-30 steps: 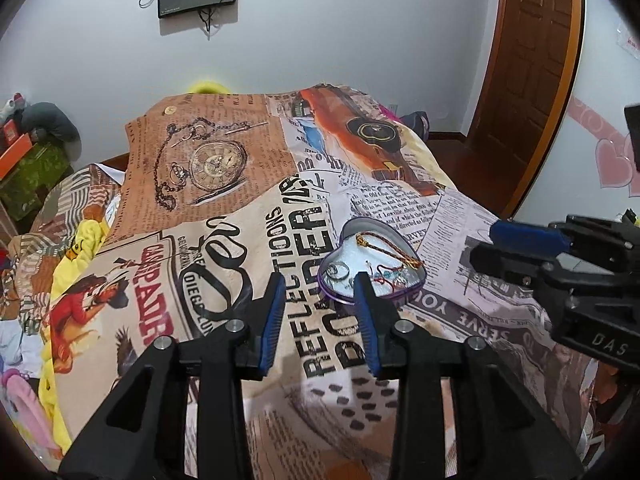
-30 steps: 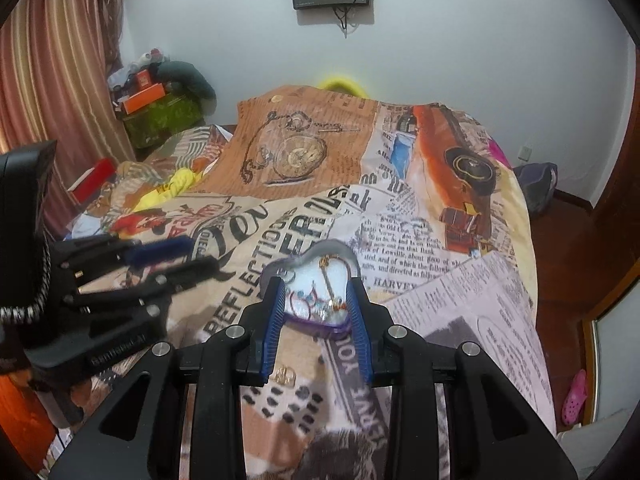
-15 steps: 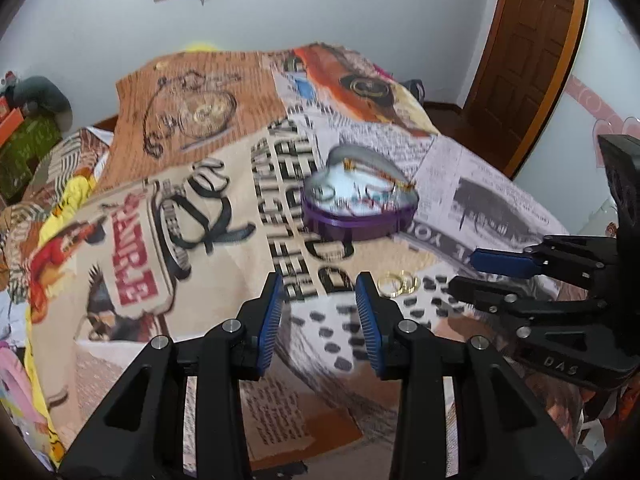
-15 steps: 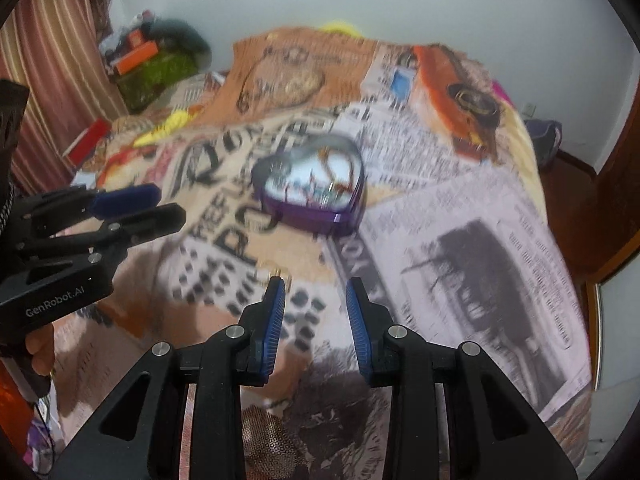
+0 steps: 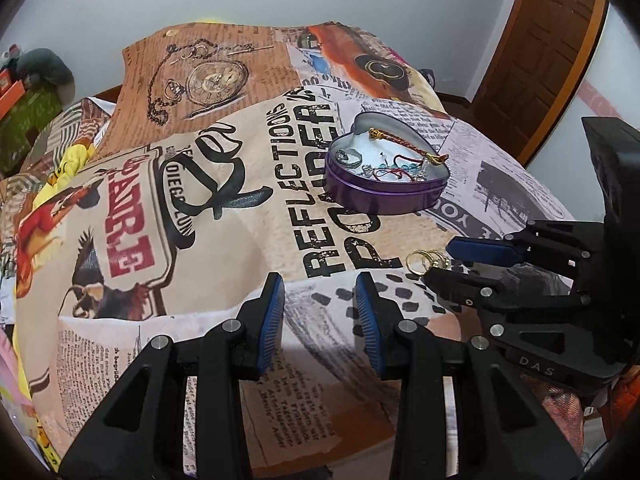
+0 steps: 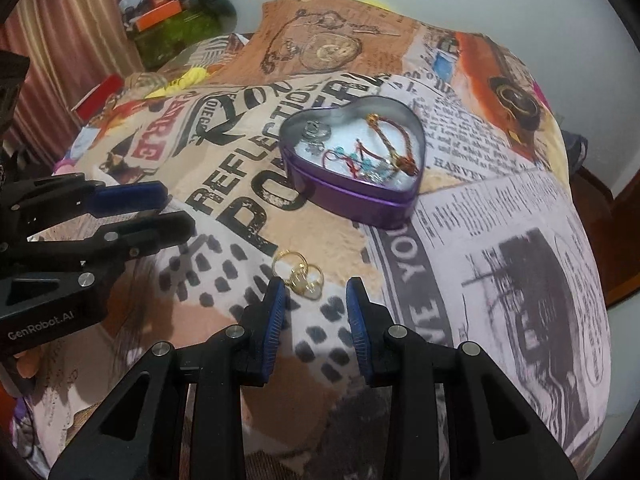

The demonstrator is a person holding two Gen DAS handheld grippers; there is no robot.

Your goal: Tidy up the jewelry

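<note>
just ahead of the right gripper [image 6: 316, 294]: gold rings [image 6: 298, 274].

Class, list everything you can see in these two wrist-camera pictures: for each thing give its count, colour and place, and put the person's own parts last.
heart-shaped tin: one, purple outside and silver inside, open, on the bedspread.
jewelry in the tin: several pieces, red cord, gold, blue beads, silver; exact count unclear.
gold rings: a small cluster, gold, on the bedspread beside the tin, just ahead of the right gripper.
bedspread: one, newsprint and pocket-watch print, covering the bed.
door: one, brown wood, far right in the left wrist view.
curtain: one, striped reddish brown, far left in the right wrist view.
left gripper: one, black with blue pads, open, empty.
right gripper: one, black with blue pads, open, empty.
</note>
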